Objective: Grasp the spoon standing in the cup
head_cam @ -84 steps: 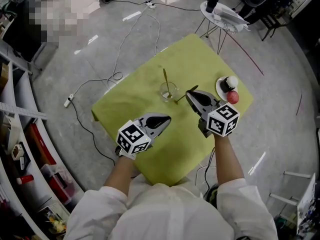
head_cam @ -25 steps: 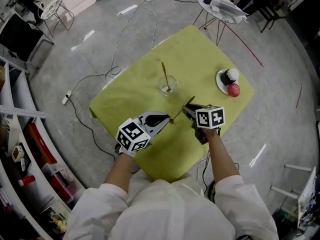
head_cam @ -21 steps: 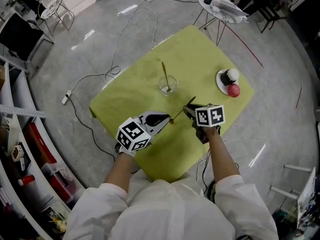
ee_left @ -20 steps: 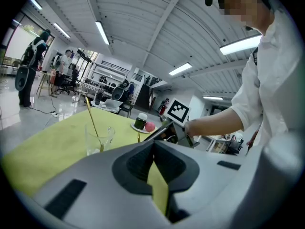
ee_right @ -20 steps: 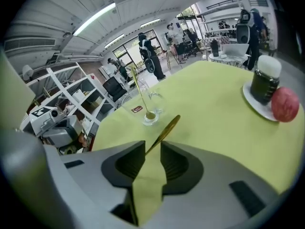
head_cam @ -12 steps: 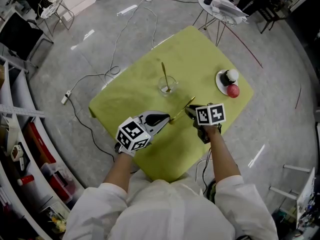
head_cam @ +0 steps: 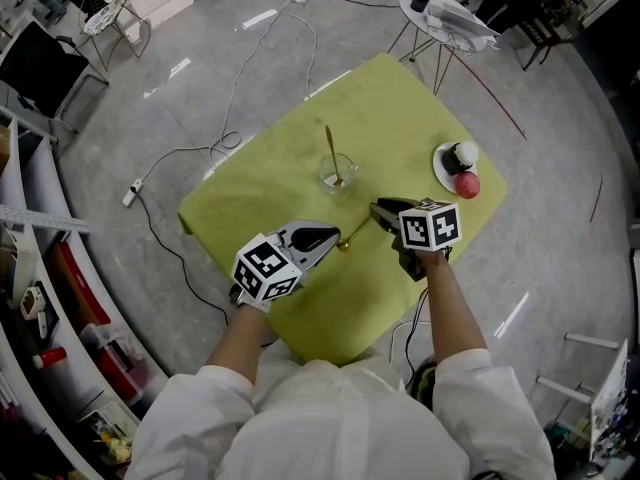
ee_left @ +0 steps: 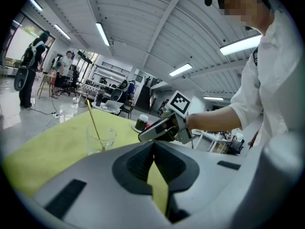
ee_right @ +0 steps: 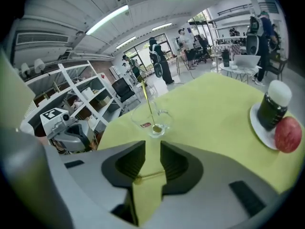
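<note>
A yellow-green desk (head_cam: 400, 108) stands on a grey floor (head_cam: 560, 248) strewn with cables (head_cam: 240, 78); a small side table (head_cam: 445, 23) sits off its far corner. Near the desk's right edge a plate (head_cam: 442, 175) carries a dark jar (head_cam: 461, 156) and a red apple (head_cam: 466, 185). A second spoon (head_cam: 355, 235) lies flat between the two grippers, just short of the cup (head_cam: 337, 175) – it shows across the gap of the right hand-held gripper (head_cam: 378, 207), whose jaws stand apart and grip nothing. The left hand-held gripper (head_cam: 333, 236) is closed, tips together, empty. The clear cup, mid-desk, holds the spoon (head_cam: 331, 150) – bowl down on the bottom, long axis near upright, handle leaning away from the person.
</note>
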Motion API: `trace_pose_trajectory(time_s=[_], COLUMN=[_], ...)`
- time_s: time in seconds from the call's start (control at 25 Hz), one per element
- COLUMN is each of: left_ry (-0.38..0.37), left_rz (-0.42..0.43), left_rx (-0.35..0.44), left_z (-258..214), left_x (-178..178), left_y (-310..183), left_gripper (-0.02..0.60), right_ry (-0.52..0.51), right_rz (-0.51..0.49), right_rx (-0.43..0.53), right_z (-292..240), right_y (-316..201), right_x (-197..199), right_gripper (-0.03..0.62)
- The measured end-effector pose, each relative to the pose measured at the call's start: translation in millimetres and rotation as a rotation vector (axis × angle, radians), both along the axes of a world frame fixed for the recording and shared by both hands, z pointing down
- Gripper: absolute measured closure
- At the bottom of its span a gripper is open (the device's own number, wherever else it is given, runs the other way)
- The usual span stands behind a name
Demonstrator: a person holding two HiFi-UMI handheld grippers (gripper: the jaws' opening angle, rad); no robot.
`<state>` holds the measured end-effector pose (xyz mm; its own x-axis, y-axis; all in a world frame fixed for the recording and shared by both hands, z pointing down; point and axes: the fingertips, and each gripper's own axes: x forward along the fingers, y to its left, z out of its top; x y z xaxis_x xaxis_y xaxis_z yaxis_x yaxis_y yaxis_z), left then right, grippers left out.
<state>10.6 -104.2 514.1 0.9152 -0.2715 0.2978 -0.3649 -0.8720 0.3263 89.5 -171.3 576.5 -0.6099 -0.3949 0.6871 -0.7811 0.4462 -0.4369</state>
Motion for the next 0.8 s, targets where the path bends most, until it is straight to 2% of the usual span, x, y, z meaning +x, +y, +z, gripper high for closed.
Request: trace_pose_trajectory(time_s=[0.4, 0.8], left_ry=[0.003, 0.003], left_rz=[-0.014, -0.026], left_rx=[0.001, -0.002], left_z=[-1.9, -3.0], left_x=[-1.6, -6.7], left_y=[-5.3, -11.2], left_gripper=[0.577, 0.577], right_ry=[-0.034, -0.016], right_rz=[-0.106, -0.195], right_rx=[0.136, 0.174], right_z=[-37.8, -47.3], right_y=[-40.2, -76.5], right_x=[-29.7, -59.2], right_gripper=[0.493, 0.493])
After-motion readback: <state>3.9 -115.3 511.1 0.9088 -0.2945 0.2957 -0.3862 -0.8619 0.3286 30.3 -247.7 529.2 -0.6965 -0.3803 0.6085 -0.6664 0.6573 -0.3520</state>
